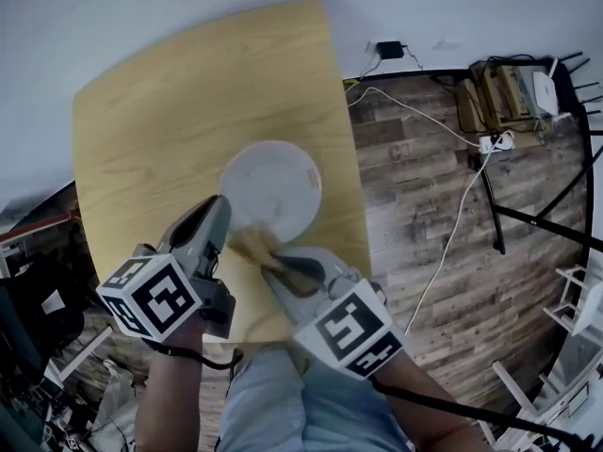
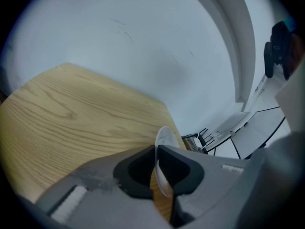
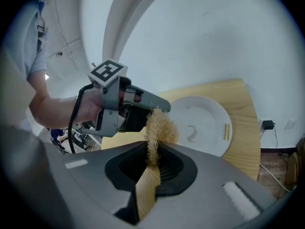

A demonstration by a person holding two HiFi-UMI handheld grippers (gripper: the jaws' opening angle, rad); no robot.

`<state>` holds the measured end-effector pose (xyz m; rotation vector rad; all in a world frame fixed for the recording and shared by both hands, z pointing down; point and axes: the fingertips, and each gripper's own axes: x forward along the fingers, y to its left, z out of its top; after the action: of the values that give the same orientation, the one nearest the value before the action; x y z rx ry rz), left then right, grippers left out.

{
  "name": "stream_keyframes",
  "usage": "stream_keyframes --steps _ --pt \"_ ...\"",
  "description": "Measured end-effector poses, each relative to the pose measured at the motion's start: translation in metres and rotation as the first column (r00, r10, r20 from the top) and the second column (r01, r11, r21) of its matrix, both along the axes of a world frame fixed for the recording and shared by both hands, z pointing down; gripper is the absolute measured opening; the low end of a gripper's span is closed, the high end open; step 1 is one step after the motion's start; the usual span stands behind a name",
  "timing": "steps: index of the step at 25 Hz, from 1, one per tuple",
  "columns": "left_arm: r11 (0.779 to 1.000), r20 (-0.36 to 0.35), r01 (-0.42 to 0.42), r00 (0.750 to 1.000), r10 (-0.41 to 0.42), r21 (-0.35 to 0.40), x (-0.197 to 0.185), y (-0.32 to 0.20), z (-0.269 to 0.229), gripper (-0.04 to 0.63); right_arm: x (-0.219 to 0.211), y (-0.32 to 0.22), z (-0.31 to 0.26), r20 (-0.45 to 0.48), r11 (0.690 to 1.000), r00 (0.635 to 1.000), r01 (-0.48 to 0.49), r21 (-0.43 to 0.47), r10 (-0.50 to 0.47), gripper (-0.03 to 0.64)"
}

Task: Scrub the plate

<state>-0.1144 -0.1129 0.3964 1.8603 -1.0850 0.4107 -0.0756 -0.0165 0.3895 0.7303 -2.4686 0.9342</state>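
A white plate (image 1: 273, 185) is held tilted above the wooden table (image 1: 170, 111), and my left gripper (image 1: 223, 224) is shut on its near rim. In the left gripper view the plate (image 2: 164, 149) shows edge-on, pinched between the jaws. My right gripper (image 1: 275, 264) is shut on a tan fibrous scrubber (image 1: 254, 245), which sits at the plate's near edge. In the right gripper view the scrubber (image 3: 158, 127) sticks up from the jaws in front of the plate (image 3: 202, 125), with the left gripper (image 3: 164, 108) beside it.
The table ends close to the right of the plate, with wood floor (image 1: 424, 224) below. A white cable (image 1: 462, 205) and a power strip (image 1: 495, 143) lie on the floor. Boxes (image 1: 495, 92) and a black frame (image 1: 584, 158) stand at the far right.
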Motion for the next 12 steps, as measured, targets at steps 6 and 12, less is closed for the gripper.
stream_keyframes --steps 6,12 --pt "1.0 0.006 -0.011 1.0 0.011 -0.005 0.002 0.001 0.0 0.044 0.011 -0.008 -0.007 -0.007 1.0 1.0 -0.023 0.021 0.023 0.043" --pt "1.0 0.006 -0.007 1.0 0.007 -0.011 0.005 0.001 -0.003 0.044 0.037 -0.035 -0.003 -0.038 0.996 0.995 -0.091 0.023 0.092 0.043"
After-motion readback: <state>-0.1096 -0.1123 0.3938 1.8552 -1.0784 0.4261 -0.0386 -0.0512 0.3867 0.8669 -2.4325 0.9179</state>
